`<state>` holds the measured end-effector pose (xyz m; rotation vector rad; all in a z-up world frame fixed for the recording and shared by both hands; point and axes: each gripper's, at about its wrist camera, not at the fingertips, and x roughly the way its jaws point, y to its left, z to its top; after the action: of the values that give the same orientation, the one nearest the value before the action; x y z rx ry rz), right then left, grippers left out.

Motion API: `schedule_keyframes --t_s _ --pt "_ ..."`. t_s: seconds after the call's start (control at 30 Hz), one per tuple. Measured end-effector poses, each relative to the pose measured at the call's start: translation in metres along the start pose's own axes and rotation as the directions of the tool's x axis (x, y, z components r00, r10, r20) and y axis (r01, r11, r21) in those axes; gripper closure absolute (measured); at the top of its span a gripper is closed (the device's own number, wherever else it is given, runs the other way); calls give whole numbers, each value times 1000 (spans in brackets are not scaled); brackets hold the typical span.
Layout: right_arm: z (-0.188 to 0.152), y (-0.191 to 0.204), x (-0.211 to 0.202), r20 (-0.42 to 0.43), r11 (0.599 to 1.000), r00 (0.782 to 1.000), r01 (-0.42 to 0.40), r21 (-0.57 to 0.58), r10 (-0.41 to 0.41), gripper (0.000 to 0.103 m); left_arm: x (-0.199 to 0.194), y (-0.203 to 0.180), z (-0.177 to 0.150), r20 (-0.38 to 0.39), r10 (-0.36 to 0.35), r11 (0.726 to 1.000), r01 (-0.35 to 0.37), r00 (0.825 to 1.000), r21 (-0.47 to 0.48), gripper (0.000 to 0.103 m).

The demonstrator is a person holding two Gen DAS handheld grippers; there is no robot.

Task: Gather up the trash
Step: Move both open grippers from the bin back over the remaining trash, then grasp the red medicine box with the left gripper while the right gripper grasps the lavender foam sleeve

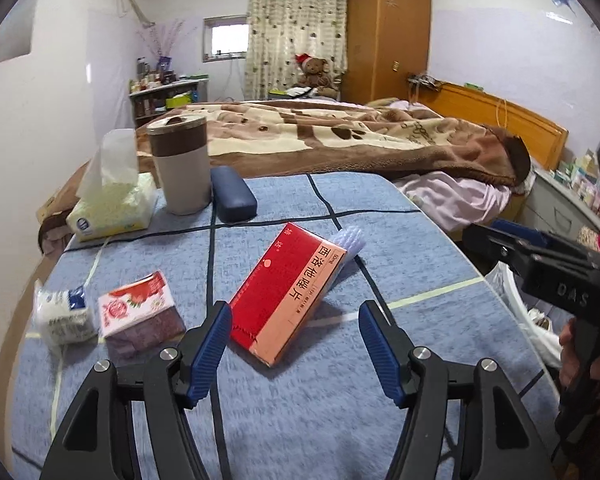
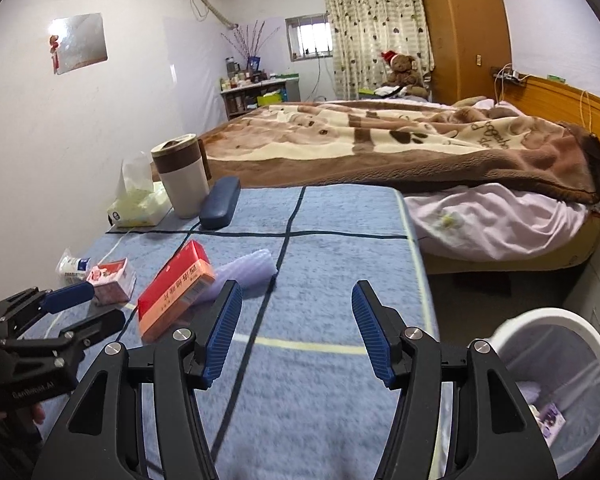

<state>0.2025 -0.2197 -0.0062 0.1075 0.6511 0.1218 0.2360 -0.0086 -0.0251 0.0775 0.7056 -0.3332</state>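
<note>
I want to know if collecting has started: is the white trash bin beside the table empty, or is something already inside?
Not empty. The white trash bin already holds a small purple printed packet near its bottom.

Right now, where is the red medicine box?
The red medicine box lies on the blue table cover just ahead of the left tongs, propped on a lilac wrapper.

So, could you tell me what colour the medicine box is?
Red with an orange band; the medicine box shows best in the left wrist view.

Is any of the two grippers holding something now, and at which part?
Nothing is held. The left gripper and the right gripper are both open and empty above the blue cloth; the red box lies untouched.
</note>
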Motion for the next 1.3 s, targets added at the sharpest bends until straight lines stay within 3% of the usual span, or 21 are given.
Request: schedule_keyframes --t_s 0.43,0.73,0.97,1.13,1.3 --pt "12 9 45 -64 999 998 -6 38 8 44 56 7 10 -95 -31 990 43 995 133 37" --pt "16 9 61 -90 998 996 2 68 4 44 83 13 12 -142 -24 985 48 990 167 36" --pt "18 11 75 -119 995 993 -9 98 20 44 84 33 11 -146 -69 995 80 987 67 36" --pt "17 16 85 -138 991 988 -48 128 66 44 76 48 10 -139 -47 999 48 989 4 50" --pt "13 26 95 -169 988 980 -79 133 101 44 75 62 6 -135 18 1000 -20 991 -13 52"
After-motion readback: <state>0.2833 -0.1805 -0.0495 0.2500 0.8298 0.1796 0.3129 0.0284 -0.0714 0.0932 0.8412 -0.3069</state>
